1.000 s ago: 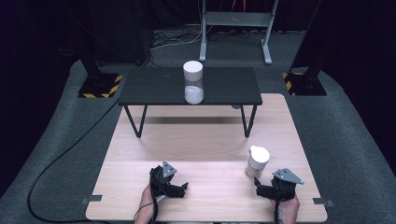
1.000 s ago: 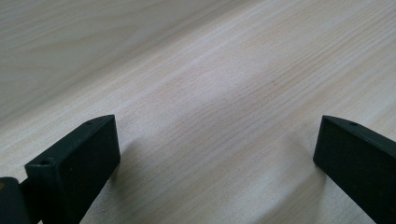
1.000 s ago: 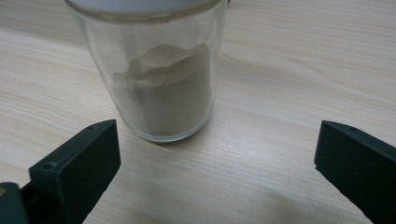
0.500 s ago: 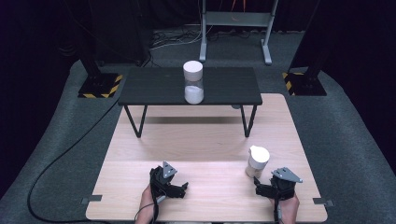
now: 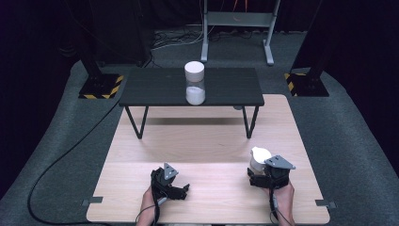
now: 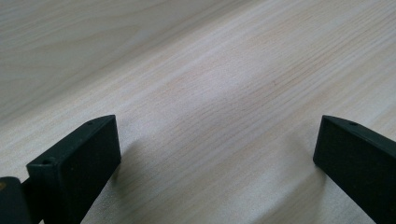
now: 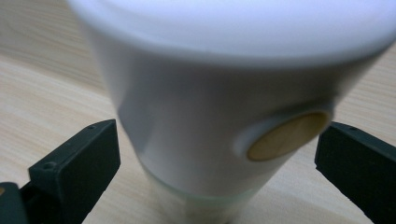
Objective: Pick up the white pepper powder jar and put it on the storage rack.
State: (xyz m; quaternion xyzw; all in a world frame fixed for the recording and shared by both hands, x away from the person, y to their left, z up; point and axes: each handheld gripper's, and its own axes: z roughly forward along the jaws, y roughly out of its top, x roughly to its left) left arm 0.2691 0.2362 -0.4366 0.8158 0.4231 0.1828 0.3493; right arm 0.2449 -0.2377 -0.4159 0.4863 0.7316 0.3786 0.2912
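A small white container (image 5: 259, 159) stands on the wooden board (image 5: 207, 146) near its front right. Up close, the white container (image 7: 205, 107) has a wide white top, a round gold disc on its side and a clear base. My right gripper (image 5: 258, 173) sits just behind it; my right gripper (image 7: 217, 154) is open, one jaw on each side of the container without touching it. My left gripper (image 5: 179, 189) rests at the front left; my left gripper (image 6: 217, 144) is open over bare wood (image 6: 210, 70), holding nothing.
A low black table (image 5: 155, 89) stands across the far end of the board, on thin legs. On it is a clear jar (image 5: 195, 84) with a white lid and white contents. A black cable (image 5: 56, 165) runs over the grey floor at left.
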